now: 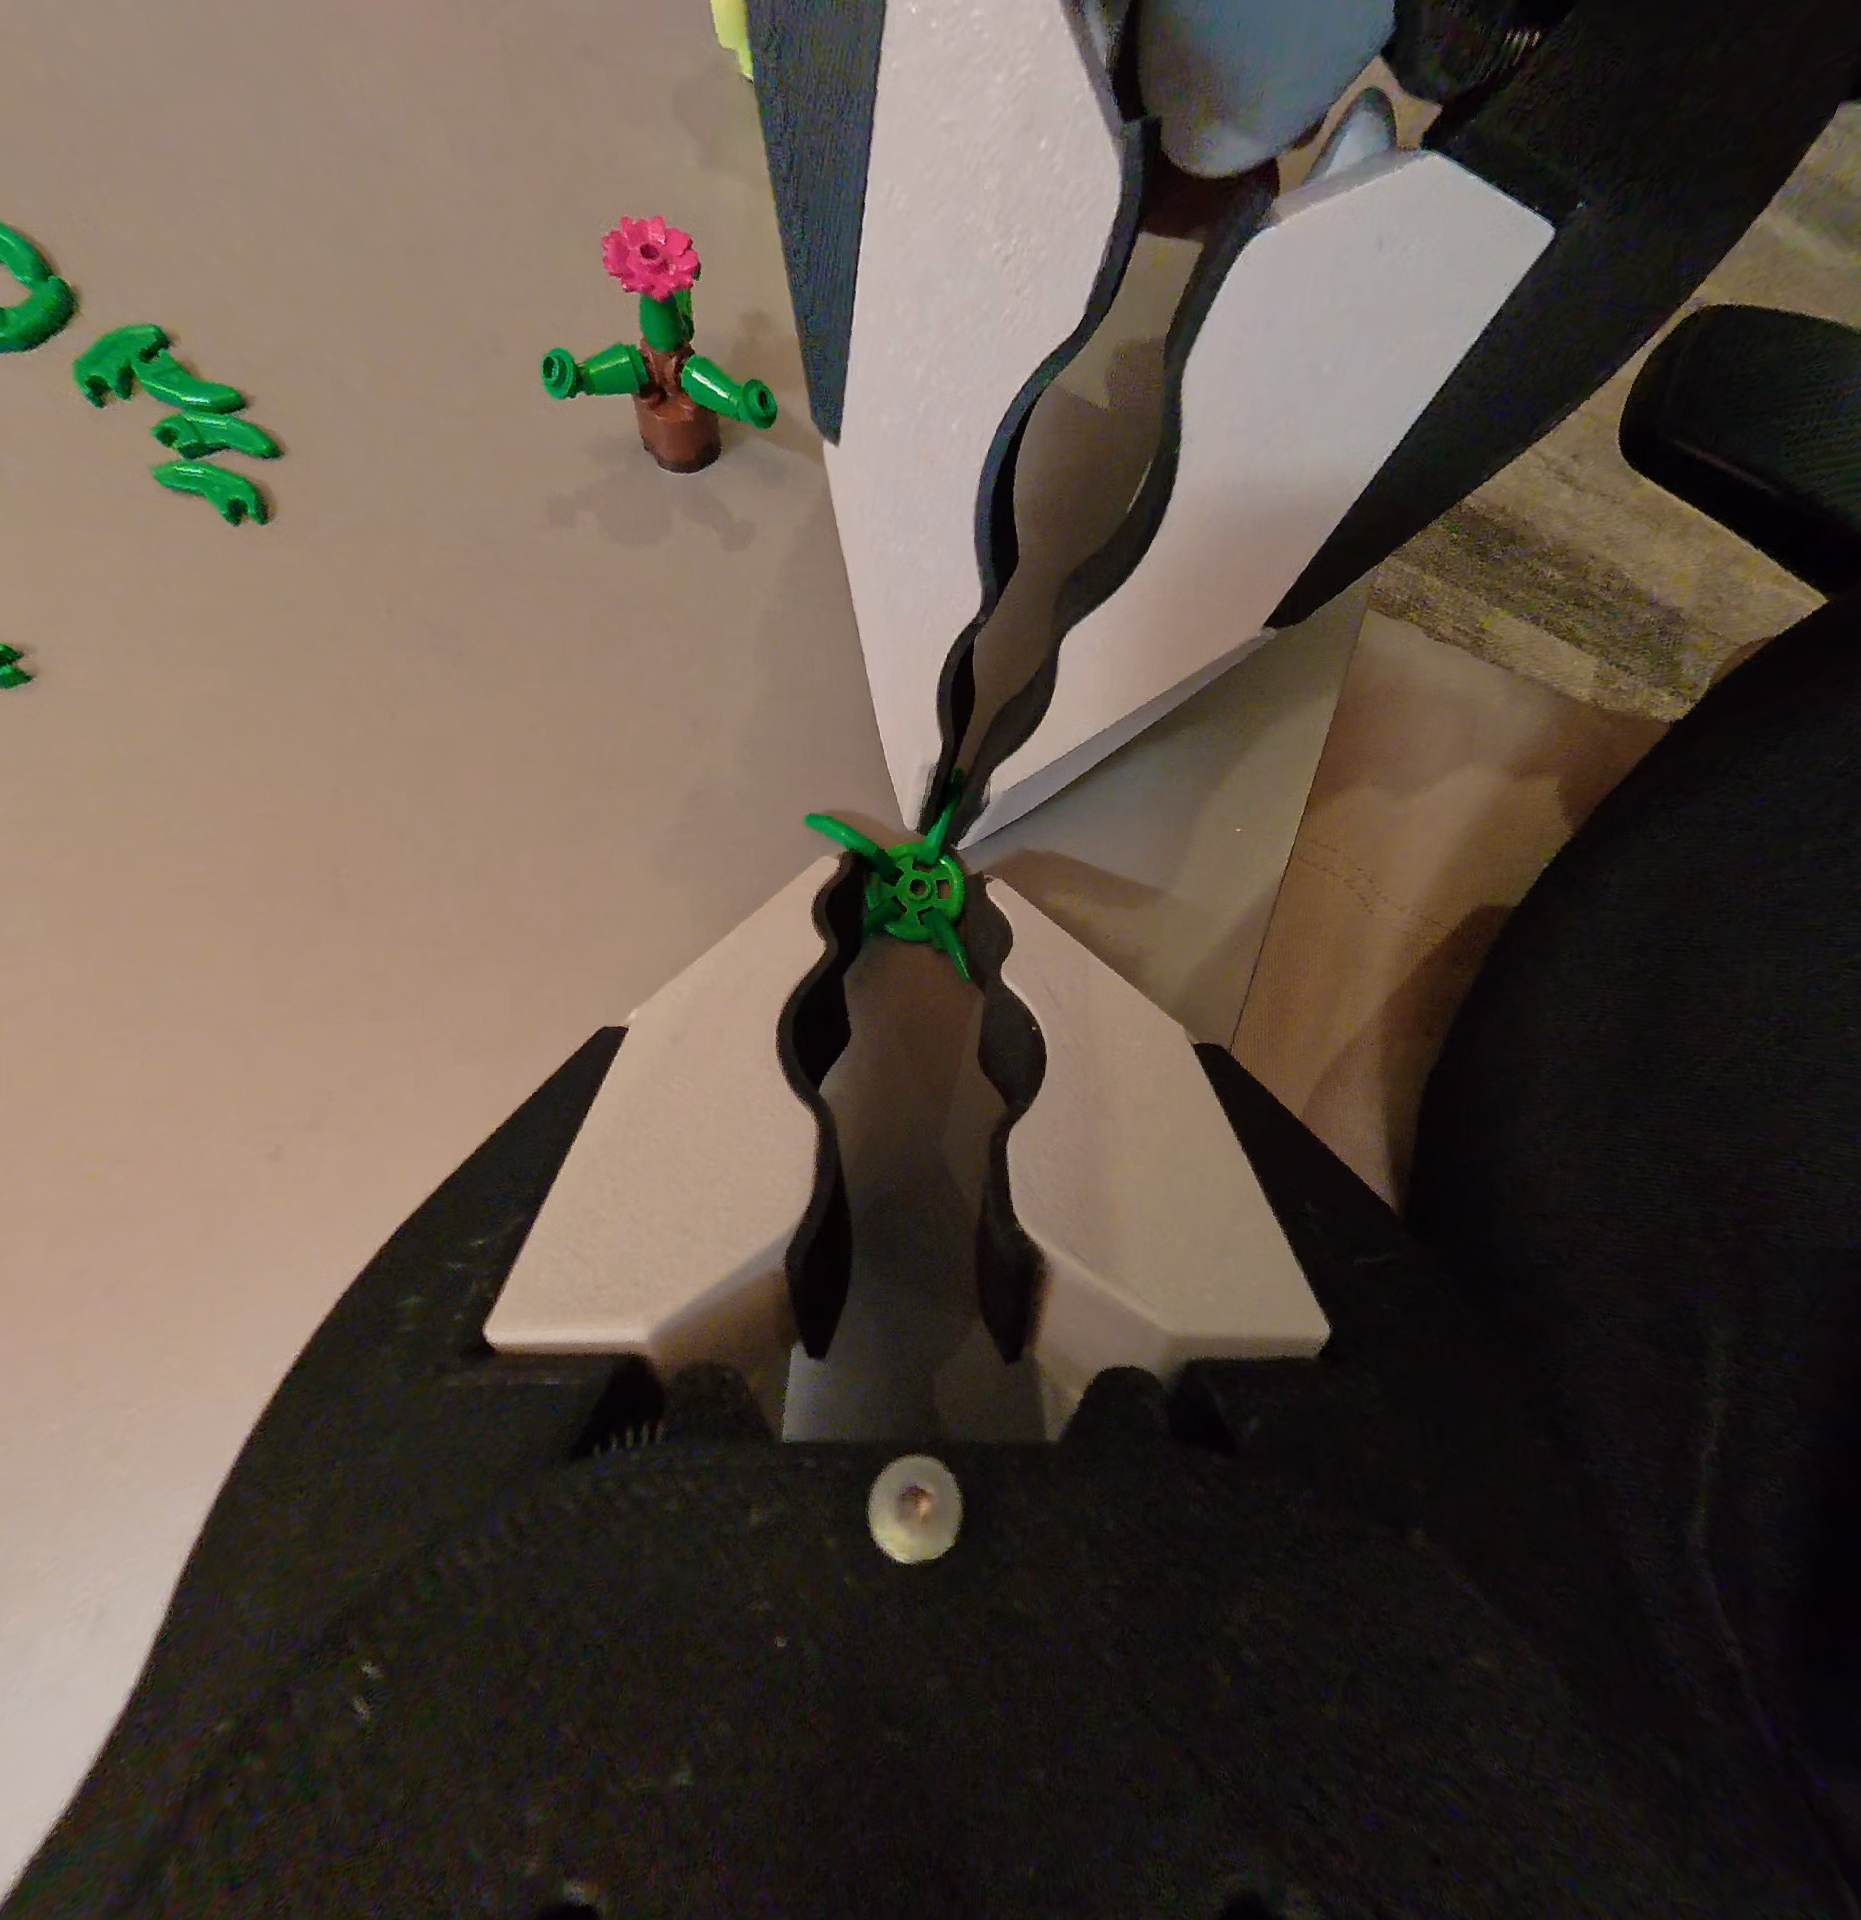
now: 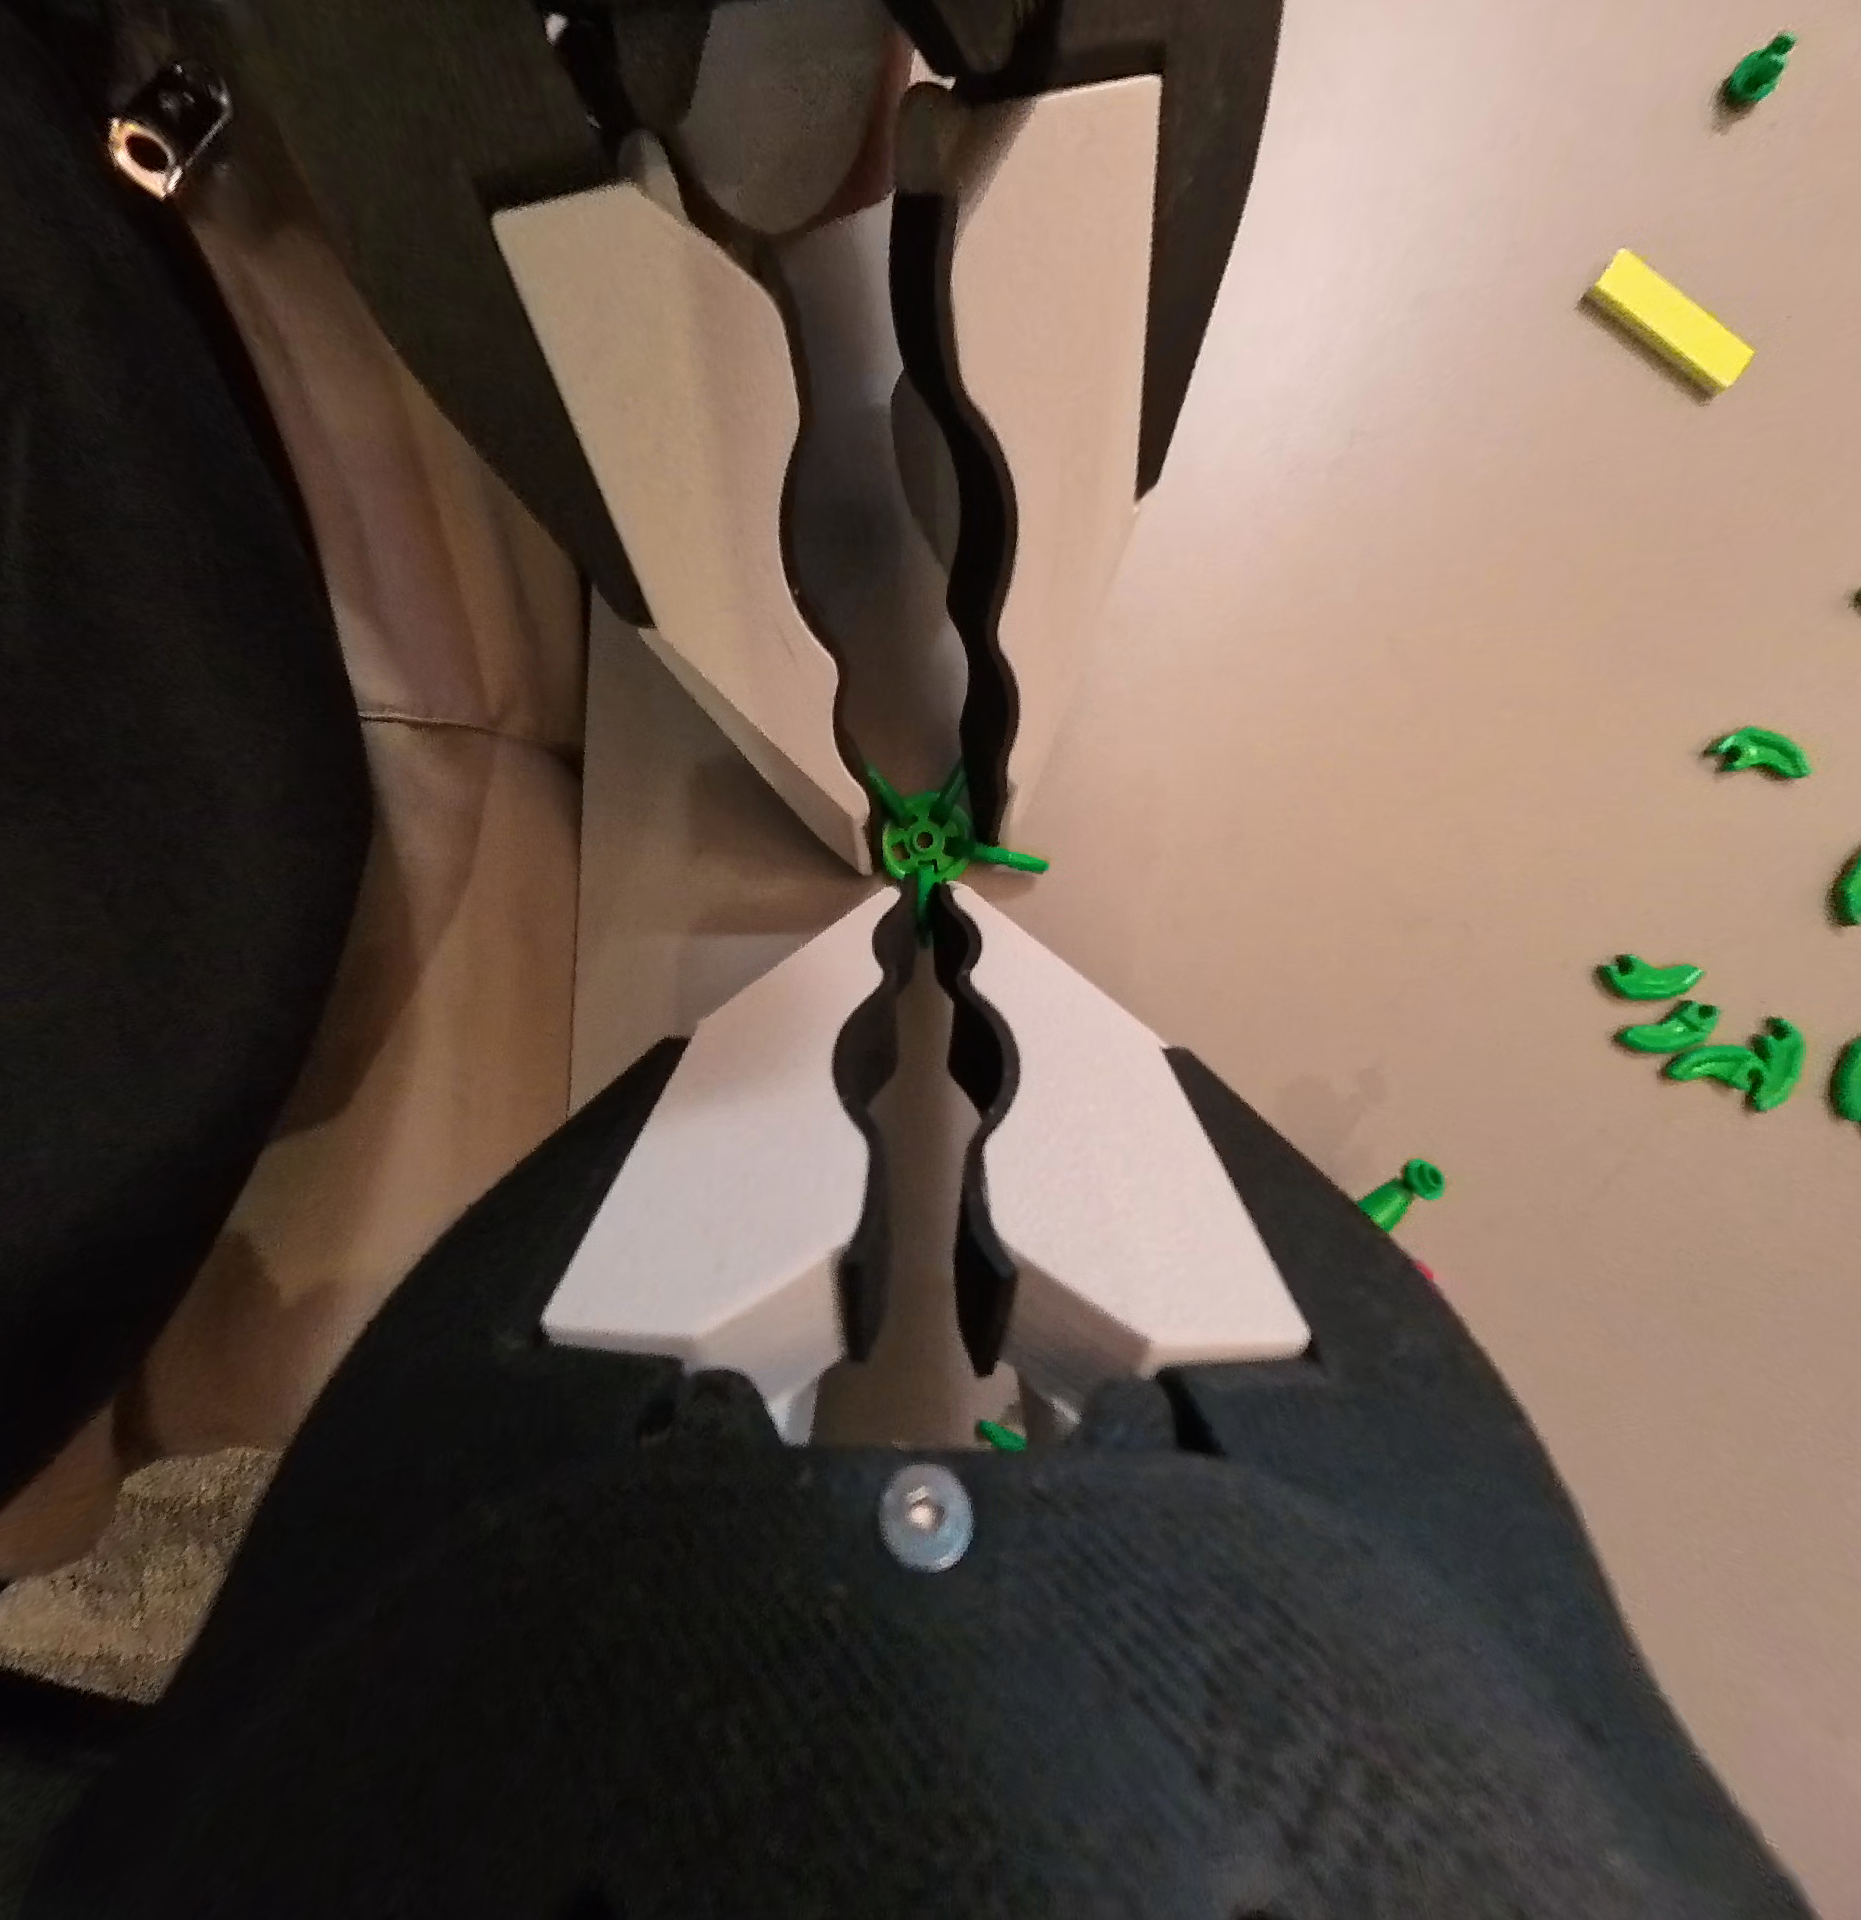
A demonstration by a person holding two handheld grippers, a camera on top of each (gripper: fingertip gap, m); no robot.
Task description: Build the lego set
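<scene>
The table (image 1: 334,831) is the biggest thing here, a plain tan top with loose parts scattered on it. Next come the 2 claws, held tip to tip above its near edge. The left claw (image 1: 910,883) pinches the green hub (image 1: 913,891) by its round rim, its tips pressed onto it with the piece right at their ends. The right claw (image 2: 924,914) is drawn nearly together on 1 thin spike of the same hub (image 2: 921,840), which sits just past its tips, toward the opposite claw.

On the table, well apart from the claws, stands the flower (image 1: 661,343): a brown base, 2 green cones sticking out sideways and a pink bloom on top. Curved green leaves (image 1: 193,436) lie in a loose group further left. A yellow brick (image 2: 1669,335) lies alone on the far side.

The hub is smallest: a ring with 4 thin spikes. I judge it very light, hard and slick, so it can twist or pop out of a tip grip. The spikes look bendy and easy to snap; the rim is the safer hold. Any push to seat it should be gentle and straight.
</scene>
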